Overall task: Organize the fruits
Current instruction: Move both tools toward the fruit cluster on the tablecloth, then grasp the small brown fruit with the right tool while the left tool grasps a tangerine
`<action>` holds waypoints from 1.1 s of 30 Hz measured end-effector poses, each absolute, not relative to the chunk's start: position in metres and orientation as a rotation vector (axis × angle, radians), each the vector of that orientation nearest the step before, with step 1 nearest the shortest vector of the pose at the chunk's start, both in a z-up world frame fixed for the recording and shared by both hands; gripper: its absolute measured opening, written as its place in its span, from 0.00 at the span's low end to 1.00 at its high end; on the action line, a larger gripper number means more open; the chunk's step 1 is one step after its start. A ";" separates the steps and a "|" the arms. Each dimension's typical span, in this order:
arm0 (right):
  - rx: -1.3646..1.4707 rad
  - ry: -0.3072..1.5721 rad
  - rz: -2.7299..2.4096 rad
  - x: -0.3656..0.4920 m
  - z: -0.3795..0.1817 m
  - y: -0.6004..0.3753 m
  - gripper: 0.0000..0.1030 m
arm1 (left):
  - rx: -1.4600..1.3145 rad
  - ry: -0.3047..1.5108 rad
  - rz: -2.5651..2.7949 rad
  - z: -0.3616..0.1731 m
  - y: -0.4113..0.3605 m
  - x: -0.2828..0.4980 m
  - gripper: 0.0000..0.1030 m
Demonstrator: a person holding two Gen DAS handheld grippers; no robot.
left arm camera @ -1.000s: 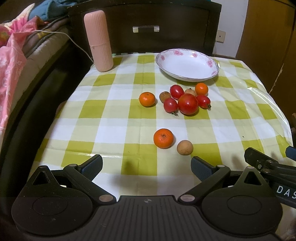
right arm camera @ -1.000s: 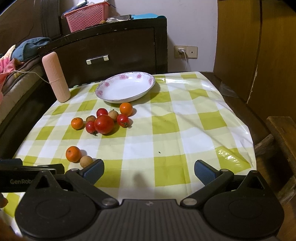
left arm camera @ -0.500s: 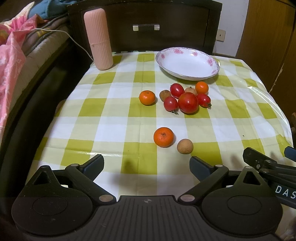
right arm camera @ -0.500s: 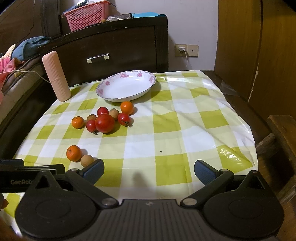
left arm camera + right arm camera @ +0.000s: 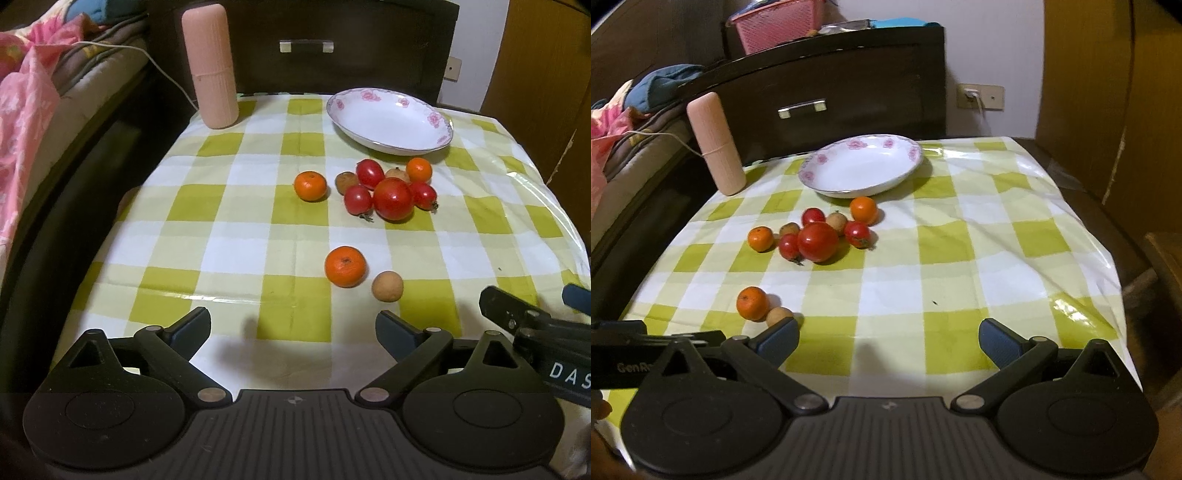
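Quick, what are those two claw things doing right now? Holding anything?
Left gripper: open, fingers closing slightly, nothing between them.
Right gripper: open, holding nothing.

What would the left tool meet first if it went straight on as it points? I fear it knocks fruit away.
Probably the bare checked tablecloth just ahead of the left tool, whose jaws are closing on nothing; the nearest orange lies slightly right, though depth is unclear.

We see a table with a green and white checked cloth [image 5: 960, 236]. Behind it stands a dark wooden drawer chest [image 5: 849, 92] with a pink basket [image 5: 775, 22] on top. A bed with a pink blanket [image 5: 22, 103] is beside it. The wall [image 5: 993, 48] is white, with a socket [image 5: 979, 96].
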State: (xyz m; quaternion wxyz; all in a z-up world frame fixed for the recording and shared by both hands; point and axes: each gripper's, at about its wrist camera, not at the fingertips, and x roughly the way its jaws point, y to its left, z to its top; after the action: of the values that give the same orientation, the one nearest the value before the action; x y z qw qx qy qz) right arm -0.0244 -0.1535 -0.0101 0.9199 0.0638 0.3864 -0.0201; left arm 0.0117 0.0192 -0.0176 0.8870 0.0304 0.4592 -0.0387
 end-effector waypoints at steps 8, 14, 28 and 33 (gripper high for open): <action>0.082 0.807 0.098 -0.007 -0.011 -0.137 0.91 | 0.054 0.979 -0.039 -0.022 0.034 0.018 0.93; 0.073 0.862 0.245 0.014 -0.020 -0.125 0.65 | 0.052 1.021 -0.015 -0.027 0.042 0.019 0.90; -0.037 0.930 0.412 0.045 -0.046 -0.099 0.24 | 0.033 1.055 -0.024 -0.037 0.045 0.027 0.82; -0.056 0.930 0.405 0.047 -0.045 -0.099 0.24 | 0.018 1.054 -0.042 -0.039 0.044 0.029 0.82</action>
State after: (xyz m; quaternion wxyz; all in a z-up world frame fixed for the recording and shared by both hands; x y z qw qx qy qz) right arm 0.0466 -0.0992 -0.0445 0.8737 -0.0270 0.4454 0.1938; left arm 0.0294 0.0441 -0.0391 0.8642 0.0086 0.5027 -0.0200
